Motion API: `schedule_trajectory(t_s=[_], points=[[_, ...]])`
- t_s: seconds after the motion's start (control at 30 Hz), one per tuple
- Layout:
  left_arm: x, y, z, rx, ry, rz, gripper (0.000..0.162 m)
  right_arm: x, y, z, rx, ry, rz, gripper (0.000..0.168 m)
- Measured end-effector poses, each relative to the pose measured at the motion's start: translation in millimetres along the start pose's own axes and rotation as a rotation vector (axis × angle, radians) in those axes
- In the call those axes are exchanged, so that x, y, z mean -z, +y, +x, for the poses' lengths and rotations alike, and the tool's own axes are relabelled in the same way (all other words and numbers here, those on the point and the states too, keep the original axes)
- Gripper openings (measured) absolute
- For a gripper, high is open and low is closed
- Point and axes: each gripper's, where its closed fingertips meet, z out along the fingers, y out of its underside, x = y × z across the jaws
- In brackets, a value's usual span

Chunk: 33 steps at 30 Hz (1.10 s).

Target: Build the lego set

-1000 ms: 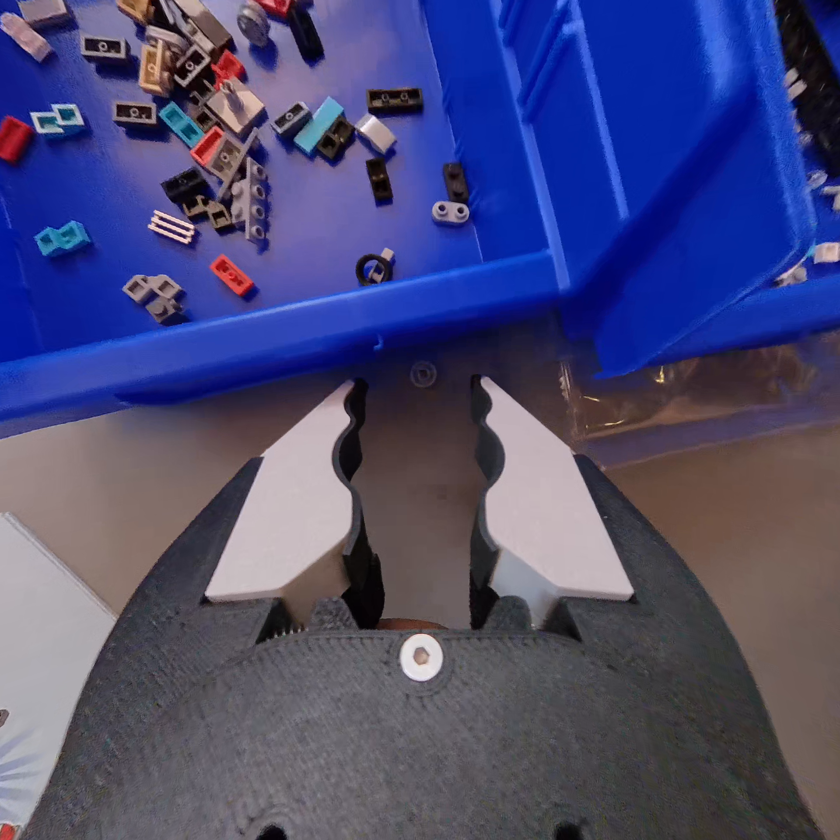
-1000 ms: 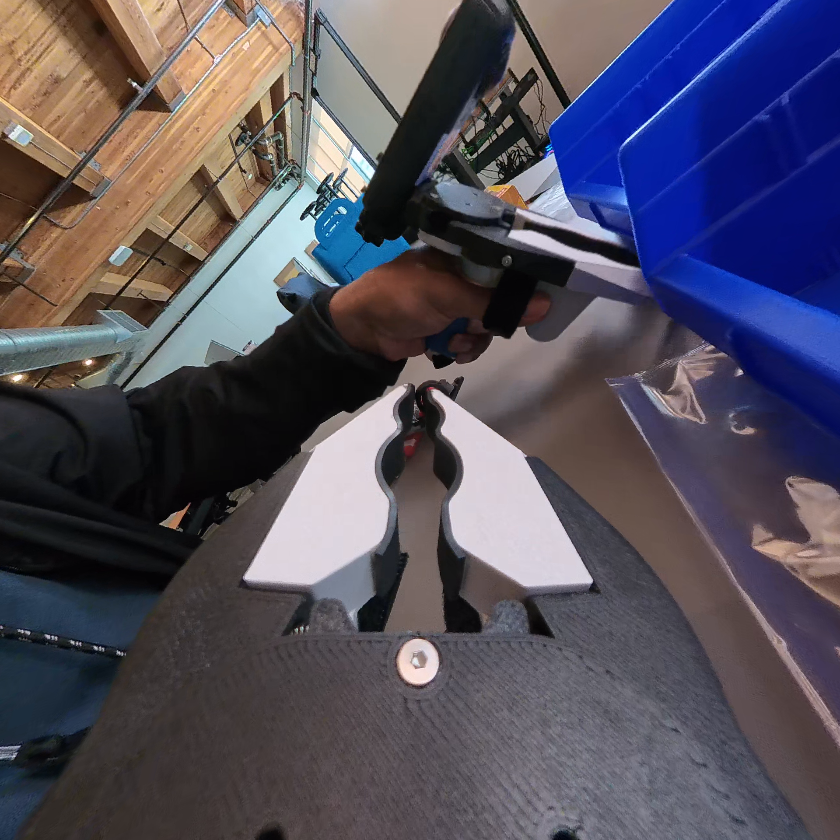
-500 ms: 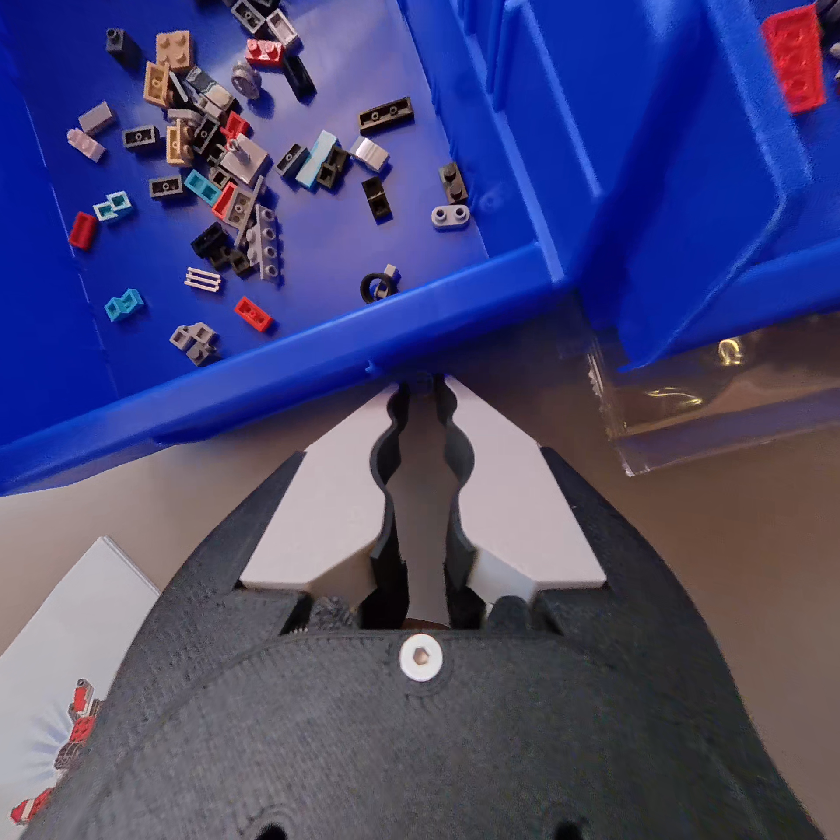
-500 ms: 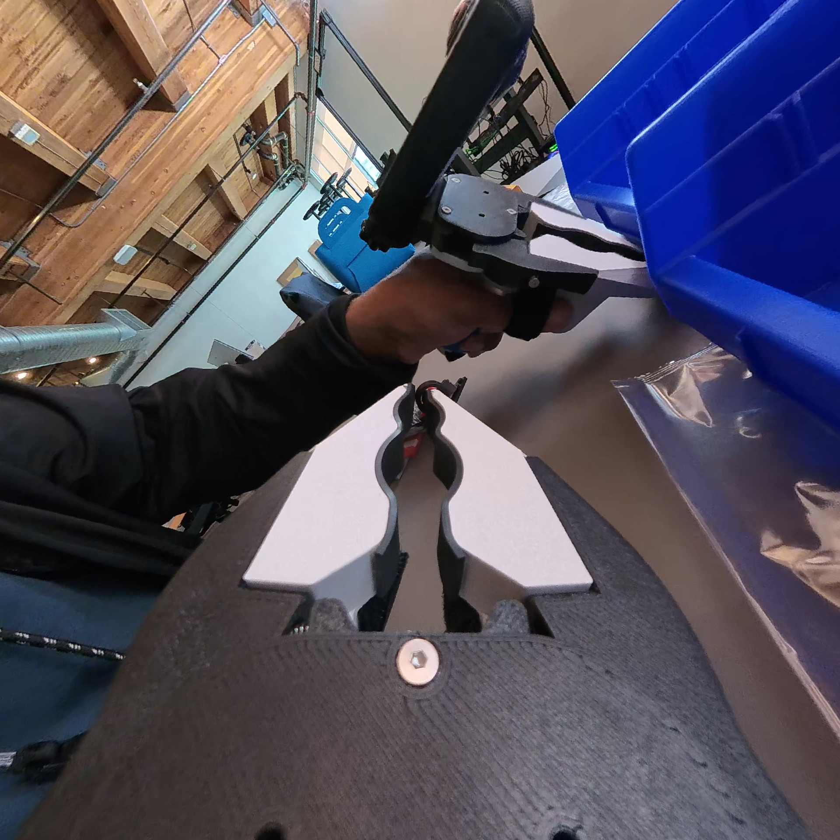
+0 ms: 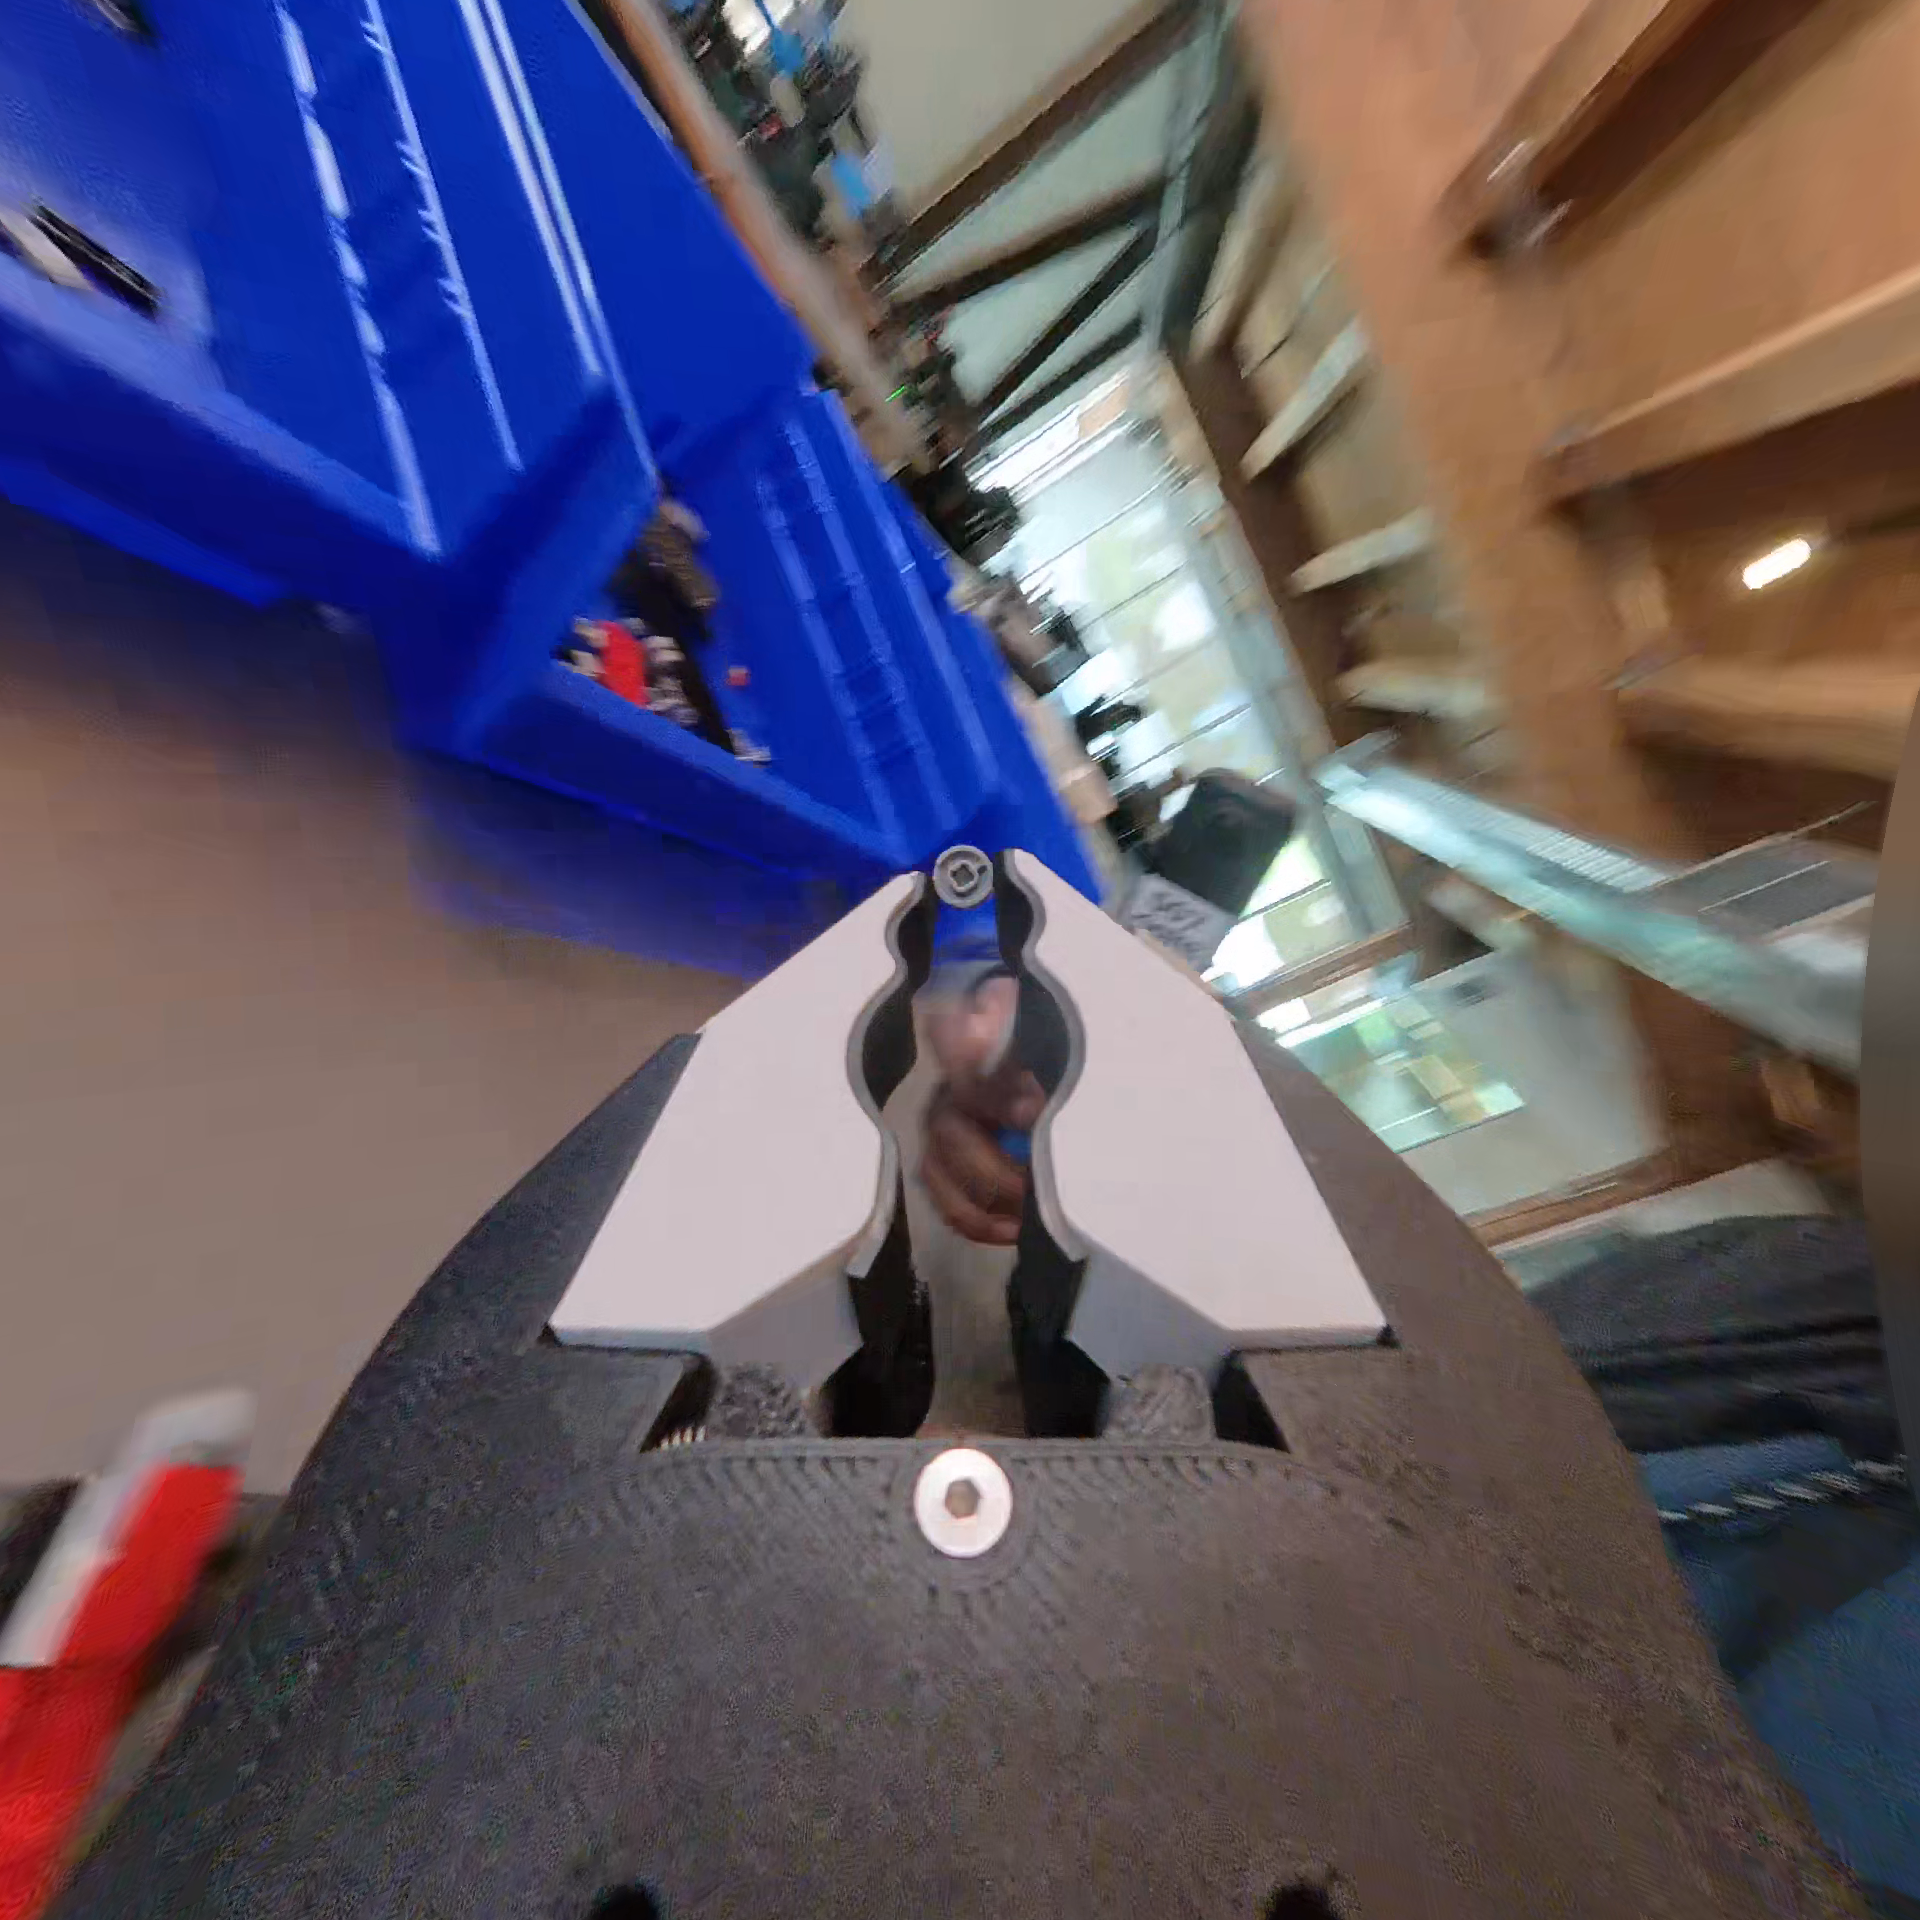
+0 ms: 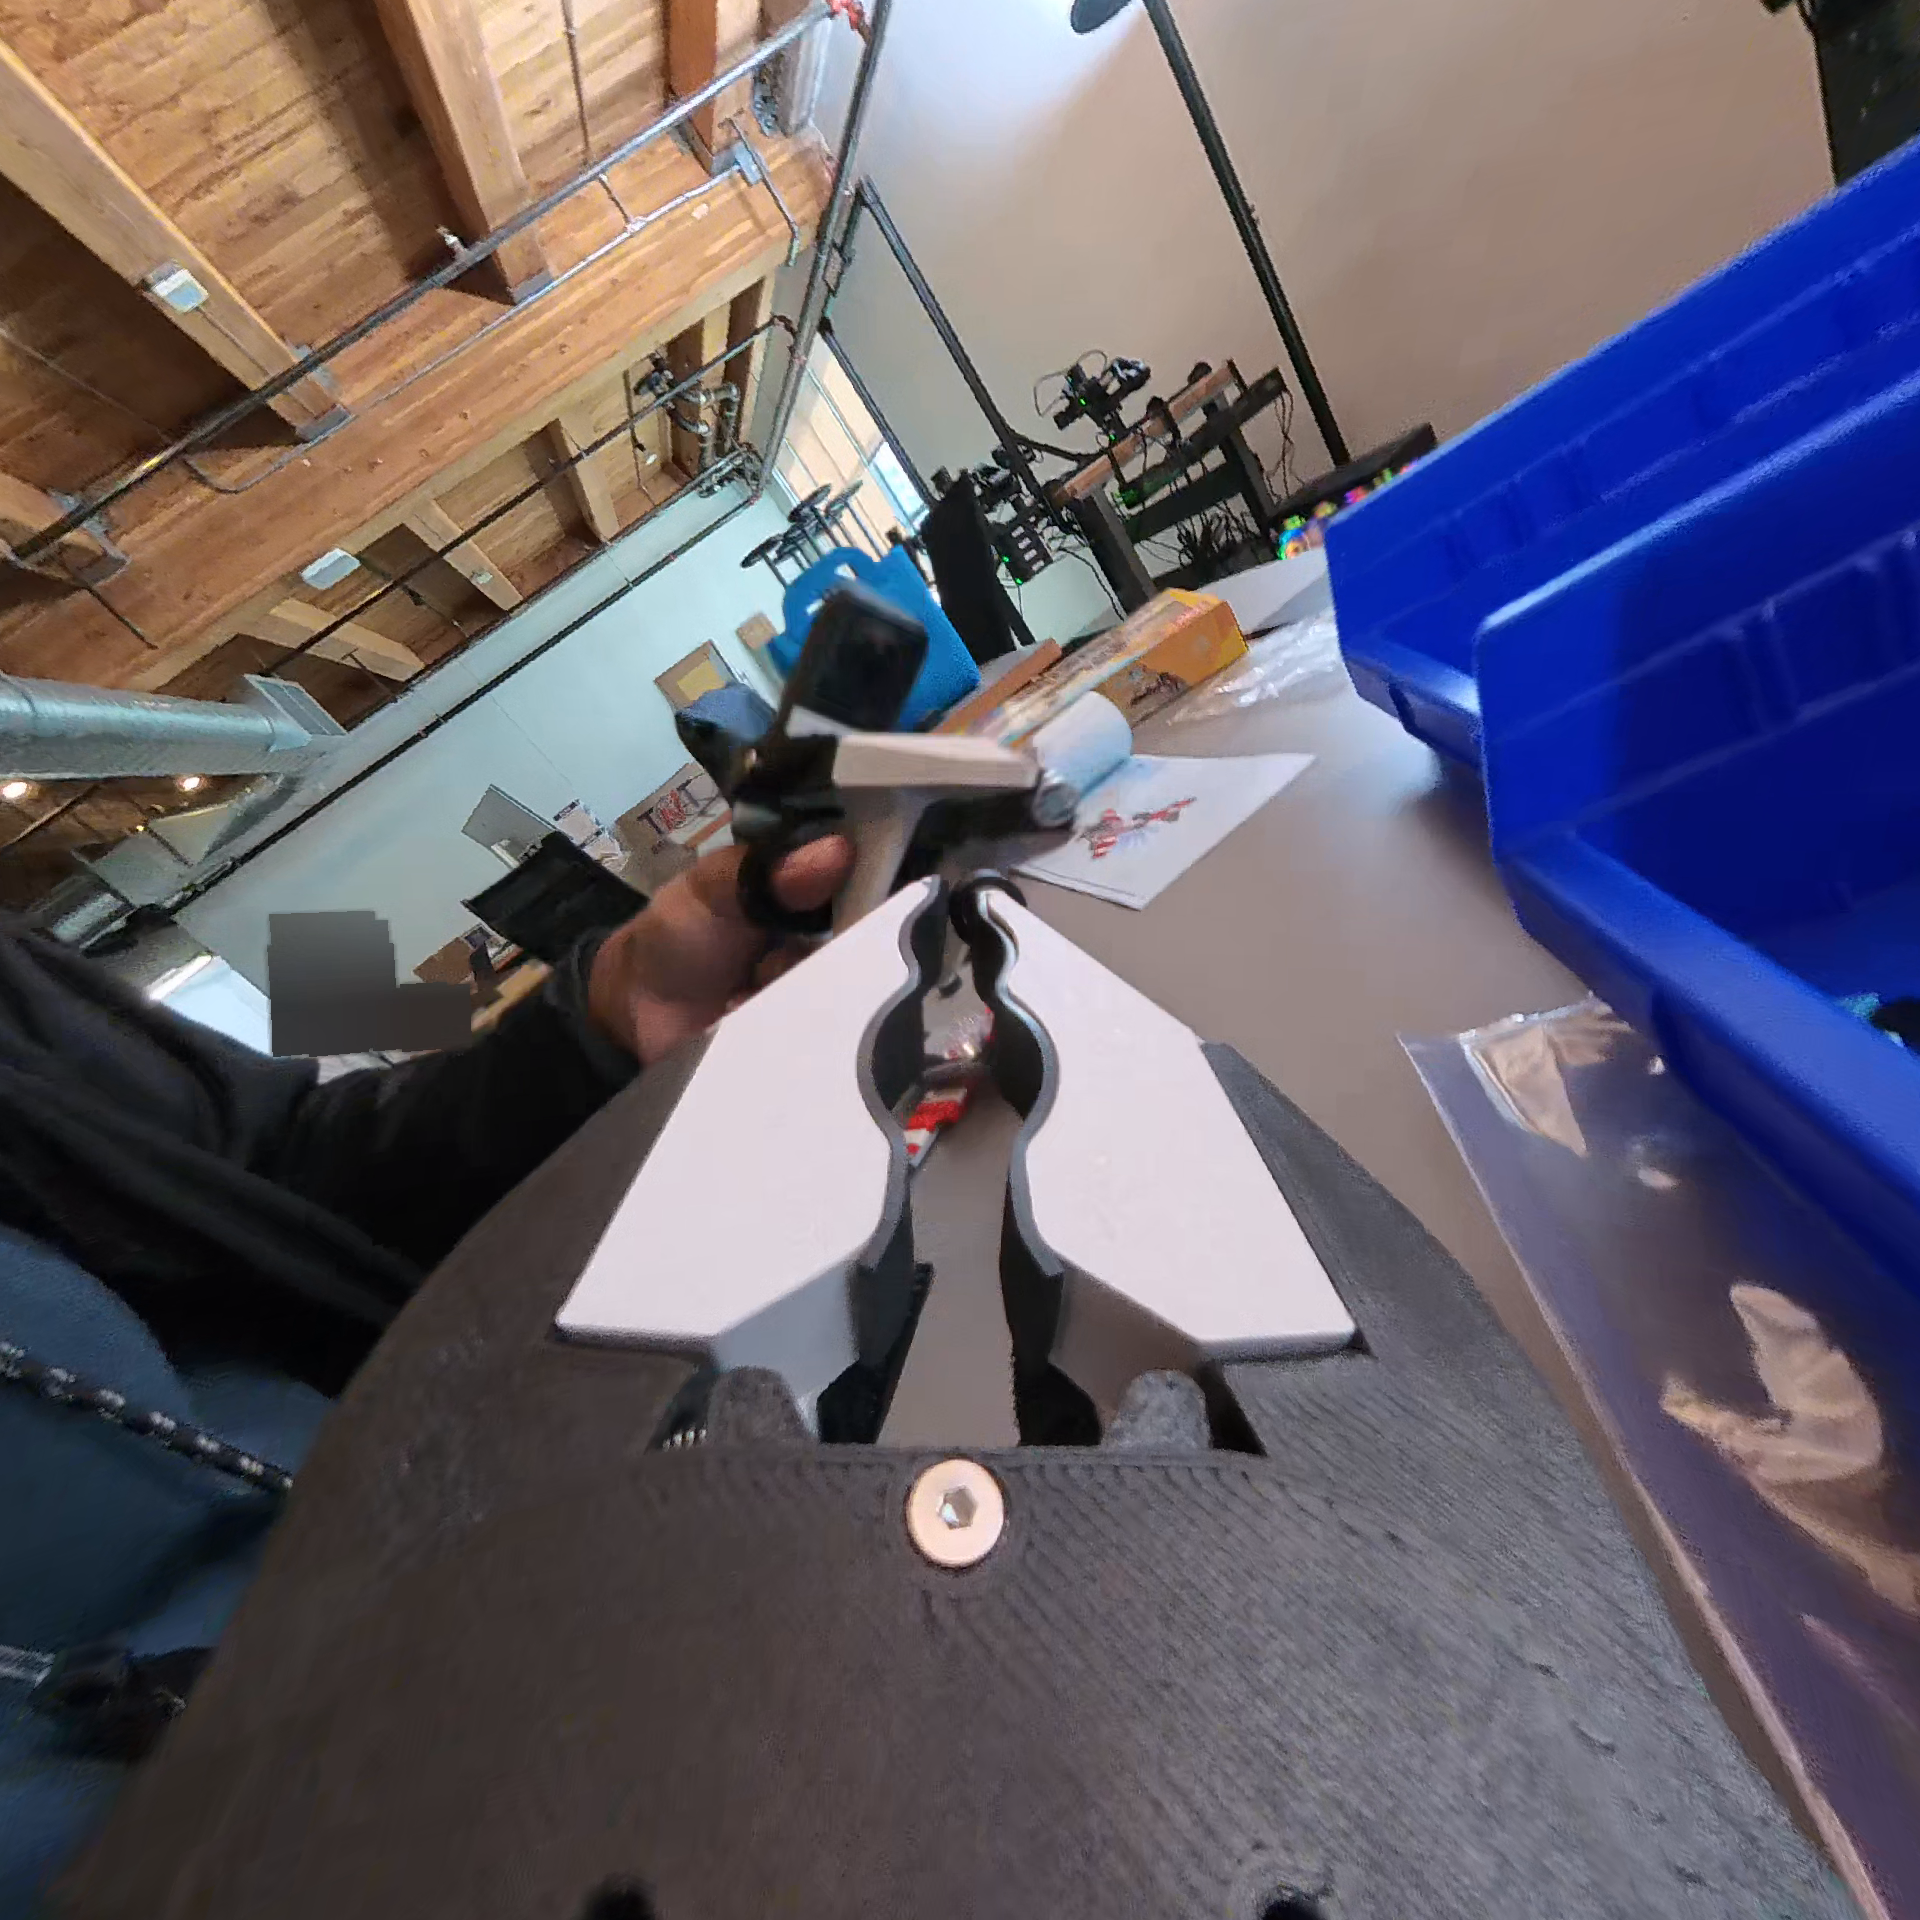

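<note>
My left gripper [image 5: 961, 883] is shut on a small grey round Lego piece [image 5: 961, 878], held up off the table; this view is motion-blurred. The same gripper shows in the right wrist view [image 6: 1039, 795] with the grey piece [image 6: 1057, 802] at its tip, just above and beyond my right gripper. My right gripper [image 6: 961, 914] is shut on a small red, white and black Lego assembly [image 6: 940, 1101], which shows through the gap between its fingers. The two grippers' tips are close together but apart.
Blue parts bins [image 6: 1714, 727] stand along the right of the brown table [image 6: 1299, 935]; they also show in the left wrist view [image 5: 416, 364]. A clear plastic bag [image 6: 1714, 1299] lies in front of them. An instruction sheet [image 6: 1164, 821] and boxes lie beyond. A blurred red and white object [image 5: 104, 1538] sits lower left. One gripper's finger ends stand about 4 cm off the other's.
My left gripper closed on the grey round piece in front of the bin, lifted it and swung over toward my right gripper. The right gripper stays shut and has tilted a little.
</note>
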Motion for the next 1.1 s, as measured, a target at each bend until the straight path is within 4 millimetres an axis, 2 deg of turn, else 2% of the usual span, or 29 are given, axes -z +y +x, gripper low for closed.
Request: schedule_trajectory(t_s=[0.23,0.37,0.5,0.7,1.1], points=[[29.1,23.2,40.3,0.321,0.381,0.248,0.011,-10.1,-5.0,-39.2,0.144,-0.072,-0.050,0.002],[37.2,32.4,58.2,0.359,0.473,0.309,0.012,-22.2,2.3,-60.8,0.204,-0.113,-0.146,0.002],[48.2,31.8,75.1,0.310,0.505,0.345,0.011,-33.0,1.7,-78.4,0.258,-0.137,-0.210,0.002],[72.7,21.2,77.1,0.353,0.574,0.435,0.011,-53.8,7.0,-89.3,0.326,-0.135,-0.365,0.003],[112.8,15.7,73.9,0.416,0.663,0.548,0.011,-96.1,20.9,-112.9,0.451,-0.131,-0.581,0.005]])
